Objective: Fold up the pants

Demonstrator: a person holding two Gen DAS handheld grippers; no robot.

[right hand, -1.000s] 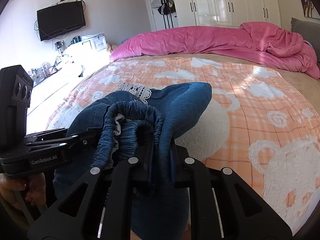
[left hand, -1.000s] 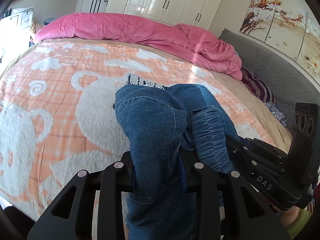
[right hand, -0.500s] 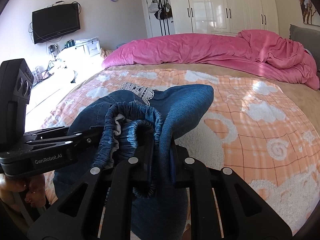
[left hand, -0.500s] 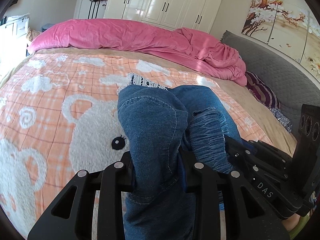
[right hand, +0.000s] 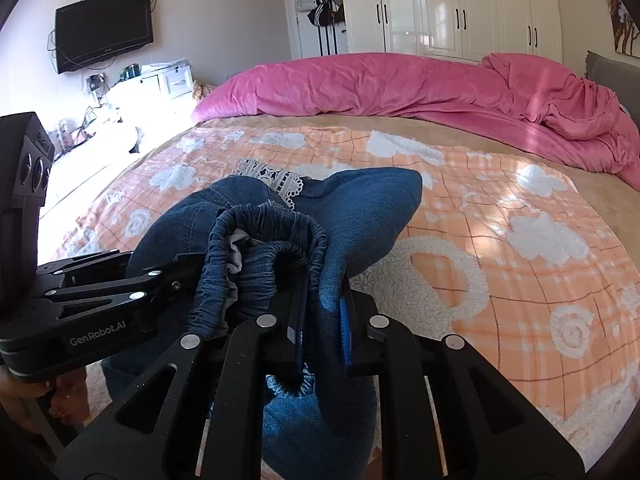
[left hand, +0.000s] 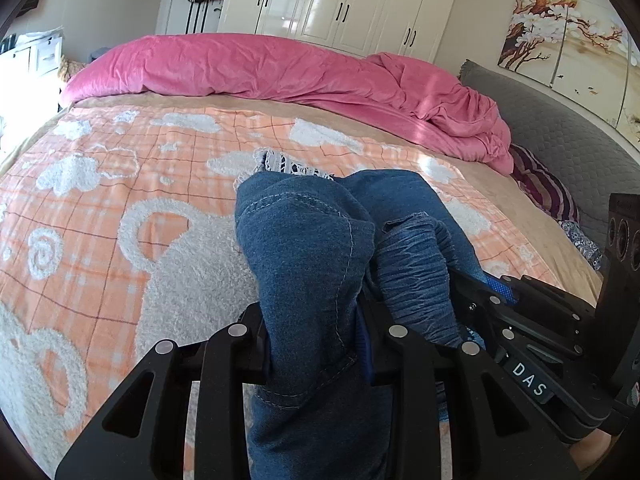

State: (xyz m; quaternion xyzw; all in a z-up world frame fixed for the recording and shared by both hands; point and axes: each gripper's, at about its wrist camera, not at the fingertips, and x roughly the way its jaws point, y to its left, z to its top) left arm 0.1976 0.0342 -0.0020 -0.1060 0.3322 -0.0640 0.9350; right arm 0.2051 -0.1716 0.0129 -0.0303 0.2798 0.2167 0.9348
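Note:
Blue denim pants (left hand: 312,252) with an elastic waistband and white lace trim hang bunched between both grippers above the bed. My left gripper (left hand: 316,344) is shut on a fold of the denim. My right gripper (right hand: 322,320) is shut on the denim beside the gathered waistband (right hand: 260,248). The right gripper also shows in the left wrist view (left hand: 520,320), close at the right. The left gripper shows in the right wrist view (right hand: 120,280), close at the left. The pants (right hand: 360,208) drape down below both grippers.
An orange and white bear-pattern blanket (left hand: 120,200) covers the bed. A pink duvet (left hand: 280,72) is heaped along the far edge. A grey headboard (left hand: 560,140) and striped pillow (left hand: 540,188) are at the right. White wardrobes (right hand: 460,8), a wall television (right hand: 104,40) and a dresser stand beyond.
Both grippers, still holding the pants, have moved forward over the bed toward the pink duvet. The grips have not changed.

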